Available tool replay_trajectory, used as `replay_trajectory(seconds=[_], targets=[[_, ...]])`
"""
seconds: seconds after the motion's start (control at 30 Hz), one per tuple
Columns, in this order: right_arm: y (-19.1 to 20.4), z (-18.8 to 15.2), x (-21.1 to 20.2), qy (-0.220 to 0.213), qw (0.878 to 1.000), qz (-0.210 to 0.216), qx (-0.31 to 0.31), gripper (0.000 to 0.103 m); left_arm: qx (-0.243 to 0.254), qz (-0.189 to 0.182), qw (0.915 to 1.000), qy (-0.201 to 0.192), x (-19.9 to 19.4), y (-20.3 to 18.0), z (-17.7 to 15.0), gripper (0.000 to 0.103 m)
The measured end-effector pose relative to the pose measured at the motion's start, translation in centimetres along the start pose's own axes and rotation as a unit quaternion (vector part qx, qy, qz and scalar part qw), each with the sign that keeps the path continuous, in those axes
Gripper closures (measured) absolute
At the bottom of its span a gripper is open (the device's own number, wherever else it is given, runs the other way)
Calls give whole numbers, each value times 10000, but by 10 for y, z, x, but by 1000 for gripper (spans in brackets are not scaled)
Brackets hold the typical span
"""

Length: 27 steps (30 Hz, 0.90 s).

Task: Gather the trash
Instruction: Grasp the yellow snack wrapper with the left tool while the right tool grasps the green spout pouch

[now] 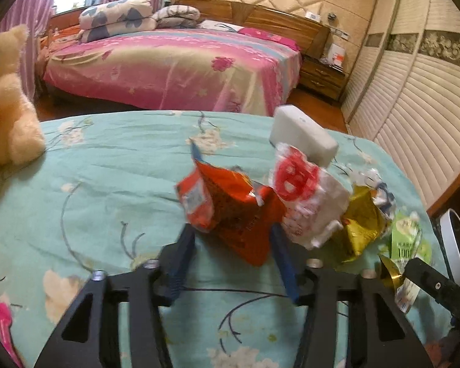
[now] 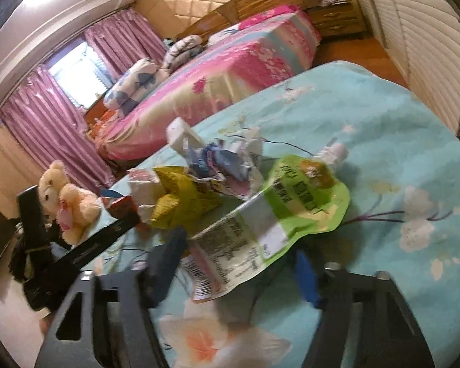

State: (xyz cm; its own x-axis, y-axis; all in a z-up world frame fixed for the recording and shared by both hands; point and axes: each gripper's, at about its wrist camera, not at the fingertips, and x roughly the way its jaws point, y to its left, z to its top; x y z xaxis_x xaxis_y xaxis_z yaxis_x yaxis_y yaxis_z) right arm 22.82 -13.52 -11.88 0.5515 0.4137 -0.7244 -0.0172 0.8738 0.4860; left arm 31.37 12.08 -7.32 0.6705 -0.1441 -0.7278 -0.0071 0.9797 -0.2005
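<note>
The left wrist view is taken low and close over the turquoise flowered bedsheet point(image 1: 113, 165), facing the pink bed point(image 1: 174, 67); the right wrist view is tilted, equally near; the crumpled yellow foil wrapper point(image 1: 363, 227) point(image 2: 181, 199) is shared by both.

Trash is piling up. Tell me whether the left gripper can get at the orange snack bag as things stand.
Probably yes: the orange snack bag already sits between the open left gripper's fingers, with nothing in front of it; the white wrapper only touches its side.
</note>
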Motion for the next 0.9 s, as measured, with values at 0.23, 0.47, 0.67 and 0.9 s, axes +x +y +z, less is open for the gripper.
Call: replay_trajectory(seconds=[0.23, 0.47, 0.67, 0.9], targets=[[-6, -5, -2, 115, 9990, 419, 127, 88, 52, -93, 9999, 4, 2, 3, -2, 103], [-16, -11, -21, 90, 9983, 555, 174, 93, -35, -261, 9997, -22, -16, 5, -20, 103], [-34, -9, -39, 71, 9980, 607, 185, 97, 114, -506, 9986, 91, -27, -15, -32, 100], [-63, -2, -46, 114, 9980, 399, 473, 87, 302, -516, 9982, 62, -18, -48, -23, 67]])
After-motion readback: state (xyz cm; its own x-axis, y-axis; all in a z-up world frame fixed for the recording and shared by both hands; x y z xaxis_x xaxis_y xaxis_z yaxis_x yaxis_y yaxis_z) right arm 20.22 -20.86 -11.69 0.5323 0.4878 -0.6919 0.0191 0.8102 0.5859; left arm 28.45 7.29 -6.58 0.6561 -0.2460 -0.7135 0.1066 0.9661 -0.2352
